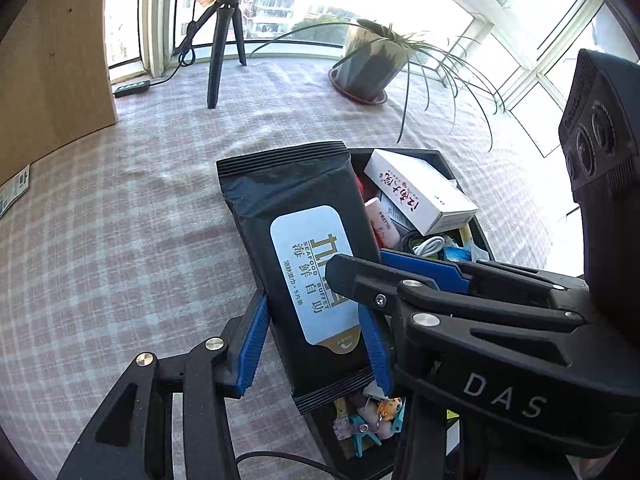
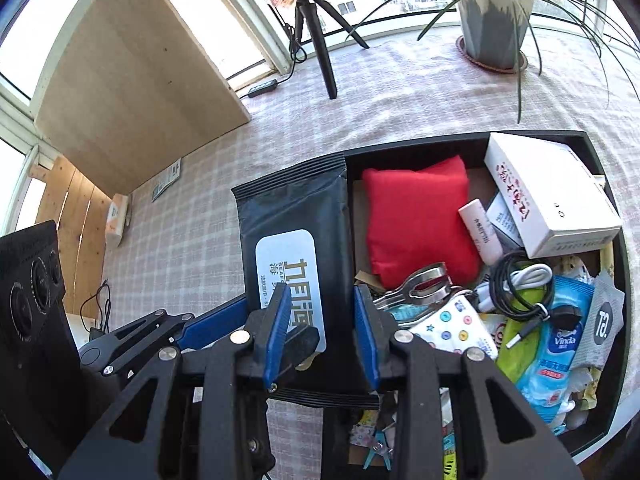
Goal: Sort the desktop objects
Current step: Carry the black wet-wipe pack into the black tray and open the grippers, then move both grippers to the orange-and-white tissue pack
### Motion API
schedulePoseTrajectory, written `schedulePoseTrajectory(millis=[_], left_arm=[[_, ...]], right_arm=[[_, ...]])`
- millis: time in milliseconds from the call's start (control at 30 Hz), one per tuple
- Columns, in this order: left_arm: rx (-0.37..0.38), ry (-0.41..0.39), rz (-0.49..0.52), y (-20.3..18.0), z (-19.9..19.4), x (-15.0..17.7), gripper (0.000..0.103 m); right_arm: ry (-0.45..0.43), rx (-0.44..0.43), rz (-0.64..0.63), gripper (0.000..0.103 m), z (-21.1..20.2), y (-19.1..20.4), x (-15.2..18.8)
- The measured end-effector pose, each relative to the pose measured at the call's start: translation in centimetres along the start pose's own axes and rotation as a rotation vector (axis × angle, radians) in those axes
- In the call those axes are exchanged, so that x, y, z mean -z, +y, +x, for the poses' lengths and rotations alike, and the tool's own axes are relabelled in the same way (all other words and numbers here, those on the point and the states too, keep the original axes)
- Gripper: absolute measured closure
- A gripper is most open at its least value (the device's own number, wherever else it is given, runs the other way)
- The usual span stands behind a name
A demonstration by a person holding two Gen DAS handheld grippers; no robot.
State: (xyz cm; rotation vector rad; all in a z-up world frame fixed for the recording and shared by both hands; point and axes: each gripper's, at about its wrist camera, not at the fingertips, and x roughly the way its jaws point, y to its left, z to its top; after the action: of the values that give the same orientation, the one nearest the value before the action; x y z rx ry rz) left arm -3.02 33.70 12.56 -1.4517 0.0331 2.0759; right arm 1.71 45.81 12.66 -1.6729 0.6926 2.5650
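Both grippers, left gripper point(image 1: 316, 344) and right gripper point(image 2: 322, 336), have jaws pinching the black wipes pack point(image 1: 298, 240) (over the cluttered black tray point(image 2: 596, 152)).

Left of the left claw point(image 1: 316, 344) the checked surface point(image 1: 120, 240) lies bare; right of it, the crowded black tray point(image 1: 460, 160) and the right claw point(image 1: 404, 268) block passage.

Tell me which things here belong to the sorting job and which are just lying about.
In the job: black wet-wipes pack, left gripper, right gripper, black tray, red pouch, white box, coiled cables.

Lying about: potted plant, tripod, wooden board.
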Motion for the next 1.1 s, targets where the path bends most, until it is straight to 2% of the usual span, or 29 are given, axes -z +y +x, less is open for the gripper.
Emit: schedulePoseTrajectory(millis=[267,333,367,400,600,867,1100], left_arm=[[0.023,0.017,0.023,-3.0,1.8,-2.1,0.059],[0.017,0.013,-0.002,-2.8,2.1,-2.9,0.059],[0.019,0.013,-0.02,-2.4,2.0,-3.1,0.059],[0.023,0.006,-0.033,-2.1,1.8,-3.3,0.059],[-0.021,-0.033,-0.028,-0.4,-0.2,-3.4,0.059],[-0.103,-0.052,-0.084,5.1,-2.6,-2.1,0.058],[-0.188,-0.073,-0.168,12.7,-5.8,-0.3,0.058]], right_arm=[[-0.021,0.058,0.015,0.069,-1.6,-3.4,-1.4],[-0.034,0.056,0.044,0.065,-2.1,-4.4,-1.8],[-0.042,0.061,0.059,0.057,-2.4,-4.9,-2.0],[-0.057,0.066,0.071,0.054,-2.8,-5.2,-2.2],[-0.068,0.07,0.08,0.054,-3.5,-5.4,-2.9],[-0.041,0.032,0.011,0.053,-1.9,-1.0,-3.6],[-0.007,-0.004,-0.073,0.046,1.1,5.1,-4.2]])
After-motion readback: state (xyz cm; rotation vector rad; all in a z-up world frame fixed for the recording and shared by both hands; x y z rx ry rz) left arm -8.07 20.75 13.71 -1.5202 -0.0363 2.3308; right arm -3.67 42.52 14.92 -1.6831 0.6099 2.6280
